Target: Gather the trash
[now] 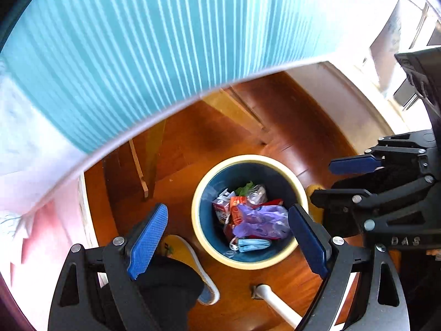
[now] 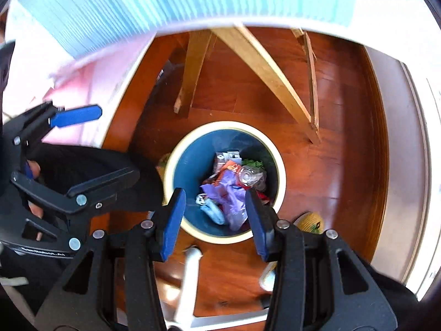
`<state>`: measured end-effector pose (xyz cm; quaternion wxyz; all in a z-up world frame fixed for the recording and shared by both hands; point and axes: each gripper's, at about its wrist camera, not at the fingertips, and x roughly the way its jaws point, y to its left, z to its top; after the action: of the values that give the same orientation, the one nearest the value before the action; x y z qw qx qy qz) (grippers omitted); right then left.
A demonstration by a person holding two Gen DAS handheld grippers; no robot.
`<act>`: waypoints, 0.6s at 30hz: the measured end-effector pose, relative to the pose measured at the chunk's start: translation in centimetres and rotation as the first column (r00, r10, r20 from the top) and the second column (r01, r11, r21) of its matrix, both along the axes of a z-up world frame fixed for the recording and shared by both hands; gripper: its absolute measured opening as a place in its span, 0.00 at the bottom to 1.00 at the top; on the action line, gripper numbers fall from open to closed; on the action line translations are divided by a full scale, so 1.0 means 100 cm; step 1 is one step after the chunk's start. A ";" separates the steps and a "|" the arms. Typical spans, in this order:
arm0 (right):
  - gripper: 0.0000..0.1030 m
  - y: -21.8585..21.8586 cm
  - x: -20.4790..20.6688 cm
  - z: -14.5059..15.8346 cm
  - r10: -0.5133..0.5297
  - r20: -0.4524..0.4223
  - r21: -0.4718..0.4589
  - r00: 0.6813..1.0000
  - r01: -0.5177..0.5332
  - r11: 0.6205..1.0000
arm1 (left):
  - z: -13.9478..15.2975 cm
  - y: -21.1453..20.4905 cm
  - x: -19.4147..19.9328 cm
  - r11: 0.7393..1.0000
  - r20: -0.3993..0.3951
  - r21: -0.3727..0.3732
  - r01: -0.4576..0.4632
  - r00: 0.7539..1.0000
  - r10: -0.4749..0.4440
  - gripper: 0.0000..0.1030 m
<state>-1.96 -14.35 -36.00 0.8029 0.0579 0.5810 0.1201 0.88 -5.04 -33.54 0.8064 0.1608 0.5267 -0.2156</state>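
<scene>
Both grippers hover over the trash bin (image 1: 249, 212) — left gripper (image 1: 231, 241) jaws spread, empty. Right gripper (image 2: 216, 224) likewise; purple bag (image 1: 261, 220) lies inside the bin.

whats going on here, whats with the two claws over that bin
A person is collecting trash with a claw in each hand. Both the left claw and the right claw hang open and empty above a round bin on the wooden floor. The bin already holds a purple bag, a blue face mask and some wrappers.
</scene>
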 end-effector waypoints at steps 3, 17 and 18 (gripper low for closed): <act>0.41 -0.001 -0.006 0.028 -0.008 0.017 0.011 1.000 0.008 1.000 | 0.037 0.005 -0.012 1.000 0.038 -0.010 -0.003 0.999 0.004 0.88; 0.50 0.024 -0.042 0.212 -0.024 0.288 0.021 0.957 0.019 1.000 | 0.224 0.028 -0.052 0.984 0.252 -0.119 -0.130 0.955 0.157 0.88; 0.50 0.025 -0.046 0.224 -0.031 0.310 0.021 0.950 0.026 0.999 | 0.235 0.031 -0.055 0.979 0.261 -0.135 -0.150 0.948 0.181 0.88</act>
<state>-6.55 -11.82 -13.60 0.8854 0.0532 0.4457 0.1208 -4.62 -1.95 -10.09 0.8941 0.0981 0.4096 -0.1523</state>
